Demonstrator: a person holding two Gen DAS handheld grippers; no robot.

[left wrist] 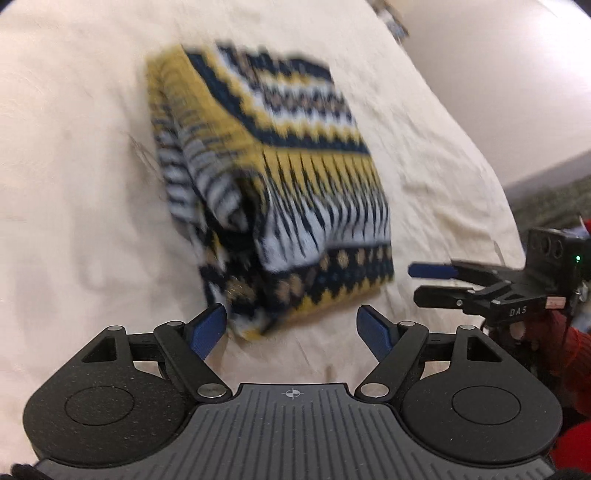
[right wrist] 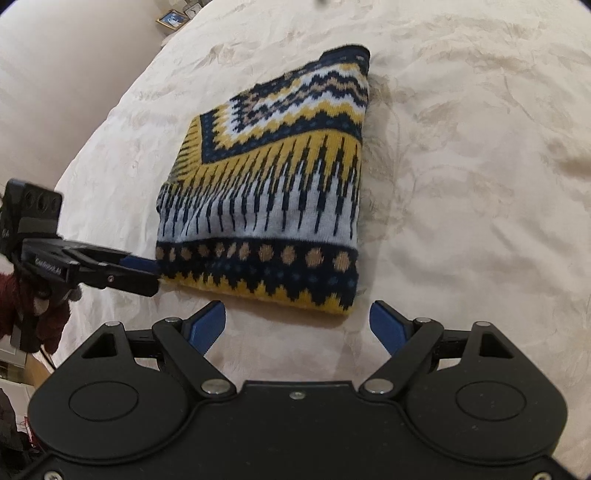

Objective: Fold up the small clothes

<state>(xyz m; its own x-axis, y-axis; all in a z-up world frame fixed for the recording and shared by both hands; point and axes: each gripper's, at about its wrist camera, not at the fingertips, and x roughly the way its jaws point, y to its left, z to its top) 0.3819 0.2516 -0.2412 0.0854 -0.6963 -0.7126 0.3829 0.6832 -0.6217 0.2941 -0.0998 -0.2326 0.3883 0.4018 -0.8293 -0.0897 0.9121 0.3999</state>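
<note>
Sweater point(right wrist: 266, 206) sits folded on the bed point(right wrist: 461, 184), both hand-held grippers point(left wrist: 291, 328) point(right wrist: 297, 325) gaping and empty; a careless nudge could spill the loose left layers.

Home bedroom: wide cream crinkled bedspread point(right wrist: 461, 166) covers a bed. Beyond its far-left edge, small framed photos point(right wrist: 170, 19) stand. A folded navy-yellow-white patterned knit sweater point(right wrist: 273, 192) lies mid-spread.
</note>
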